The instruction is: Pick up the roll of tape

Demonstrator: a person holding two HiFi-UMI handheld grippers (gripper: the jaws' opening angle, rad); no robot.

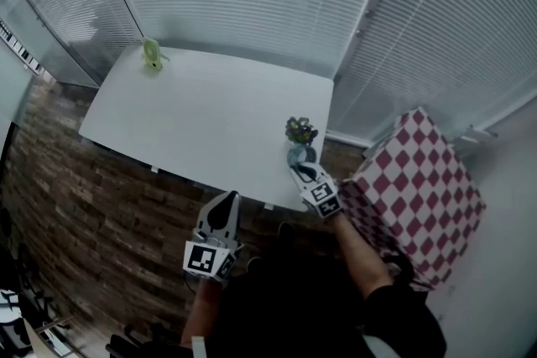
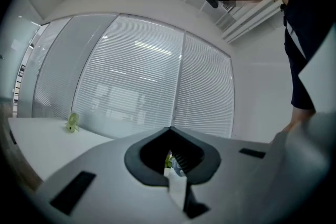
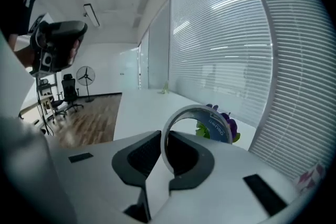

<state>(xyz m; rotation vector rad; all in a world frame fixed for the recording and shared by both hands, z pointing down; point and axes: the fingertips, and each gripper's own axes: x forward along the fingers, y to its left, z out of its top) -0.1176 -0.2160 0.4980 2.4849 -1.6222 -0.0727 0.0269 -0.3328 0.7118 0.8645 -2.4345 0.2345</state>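
Tape roll (image 3: 218,124) looks light, stiff, slick-faced; right claw (image 3: 164,161) pinches its wall, lower centre of frame. Left claw (image 2: 170,161) closed, empty.

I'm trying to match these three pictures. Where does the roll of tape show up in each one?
Head view: roll of tape at the right gripper's tip, right of centre, below the flowers.
Left gripper view: not identifiable.
Right gripper view: centre, upright, clamped between the jaws.
Shared landmark: green fan on the table's far corner.
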